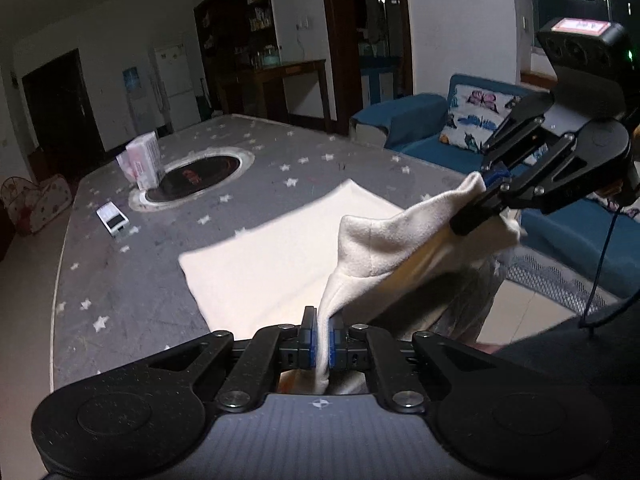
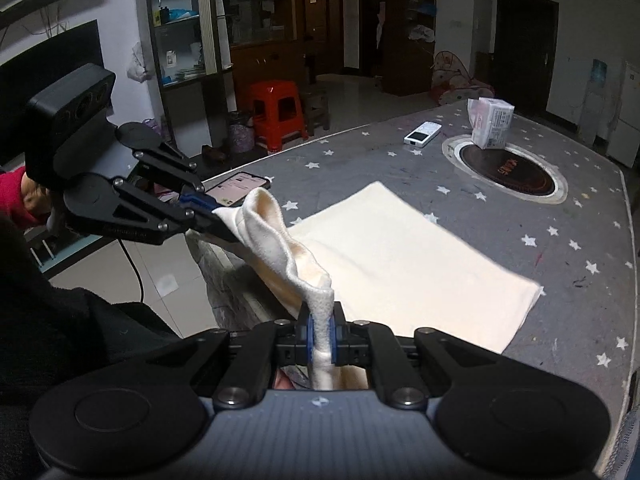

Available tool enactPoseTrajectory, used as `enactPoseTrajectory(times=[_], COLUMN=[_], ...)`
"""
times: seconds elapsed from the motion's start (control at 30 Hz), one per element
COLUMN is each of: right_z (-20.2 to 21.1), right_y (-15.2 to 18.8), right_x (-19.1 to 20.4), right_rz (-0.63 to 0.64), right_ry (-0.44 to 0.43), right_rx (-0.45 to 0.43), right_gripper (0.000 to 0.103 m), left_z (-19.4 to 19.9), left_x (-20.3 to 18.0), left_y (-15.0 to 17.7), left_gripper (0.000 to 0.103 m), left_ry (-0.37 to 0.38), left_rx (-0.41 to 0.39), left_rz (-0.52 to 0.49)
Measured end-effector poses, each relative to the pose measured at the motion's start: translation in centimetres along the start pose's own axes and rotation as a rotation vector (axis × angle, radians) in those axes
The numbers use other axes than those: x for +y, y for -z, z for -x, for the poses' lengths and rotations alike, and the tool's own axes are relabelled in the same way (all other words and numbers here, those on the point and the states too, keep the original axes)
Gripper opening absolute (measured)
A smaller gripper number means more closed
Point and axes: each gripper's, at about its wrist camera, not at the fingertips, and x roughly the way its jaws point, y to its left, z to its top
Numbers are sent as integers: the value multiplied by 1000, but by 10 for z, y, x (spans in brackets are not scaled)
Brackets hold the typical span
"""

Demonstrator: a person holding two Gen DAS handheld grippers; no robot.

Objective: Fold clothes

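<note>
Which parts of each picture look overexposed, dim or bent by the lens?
Left wrist view: the cream cloth glares nearly white, the room behind is dim, the table edge curves. Right wrist view: the cloth is blown out too, and dark vignette fills the corners.

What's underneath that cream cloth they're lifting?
Under the cream cloth lies the grey star-patterned table cover. Both grippers, left and right, pinch its raised near edge. Anything beneath the flat part is hidden.

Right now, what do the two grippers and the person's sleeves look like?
Both the left gripper and the right gripper are black linkages with blue finger pads and a grey ribbed body. A black cable hangs from the left one. The person's sleeve is red.
</note>
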Motion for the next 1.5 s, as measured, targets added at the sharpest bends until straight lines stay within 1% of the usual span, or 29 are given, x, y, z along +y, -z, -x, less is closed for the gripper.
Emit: enactPoseTrajectory(times=[0.1, 0.23, 0.37, 0.47, 0.6, 0.67, 0.77, 0.87, 0.9, 0.93, 0.97, 1.0, 1.1, 1.17, 1.23, 1.3, 1.33, 1.43, 1.5], right_z=[1, -7, -28, -50, -78, -93, -114, -139, -145, -150, -151, -148, -131, -118, -106, -105, -104, -108, -112], right_y=[-8, -23, -35, -42, -52, -56, -63, -52, -48, -44, -41, -38, -27, -20, -13, -8, -5, -2, -3], right_x=[-5, -28, -57, -81, -113, -129, -152, -163, -165, -168, -170, -174, -180, -175, -170, -163, -160, -157, -162], right_rz=[-3, -20, -48, -80, -121, -142, -173, -216, -227, -239, -259, -292, -363, -360, -356, -338, -329, -323, -348], right_ry=[27, 63, 87, 99, 115, 123, 134, 164, 178, 192, 204, 215, 263, 278, 292, 293, 294, 298, 280], right_rx=[-24, -43, -37, -21, 0, 11, 28, 39, 39, 39, 34, 26, -17, -28, -39, -25, -17, -11, -24], right_gripper=[6, 6, 6, 6, 6, 7, 7, 15, 16, 21, 24, 24, 24, 24, 24, 24, 22, 21, 22], left_z=[-5, -21, -50, -76, -119, -141, -176, -198, -200, -202, -201, -200, -195, -189, -179, -172, -172, -176, -181], left_x=[7, 19, 40, 60, 86, 96, 103, 105, 106, 108, 109, 110, 114, 114, 107, 99, 96, 86, 81], left_y=[-10, -28, -48, -63, -77, -77, -72, -62, -59, -57, -55, -53, -51, -51, -55, -59, -60, -63, -63], left_gripper=[6, 6, 6, 6, 6, 6, 9, 11, 13, 21, 24, 26, 28, 28, 27, 26, 26, 26, 26], left_ry=[-16, -36, -43, -41, -63, -81, -115, -159, -173, -188, -200, -209, -231, -250, -259, -235, -210, -113, -70], left_rx=[-20, -41, -25, 2, 52, 84, 141, 188, 187, 185, 180, 170, 159, 146, 113, 84, 78, 81, 90], left_rz=[0, -1, 32, 95, 172, 203, 219, 217, 218, 226, 232, 238, 257, 266, 265, 270, 276, 302, 318])
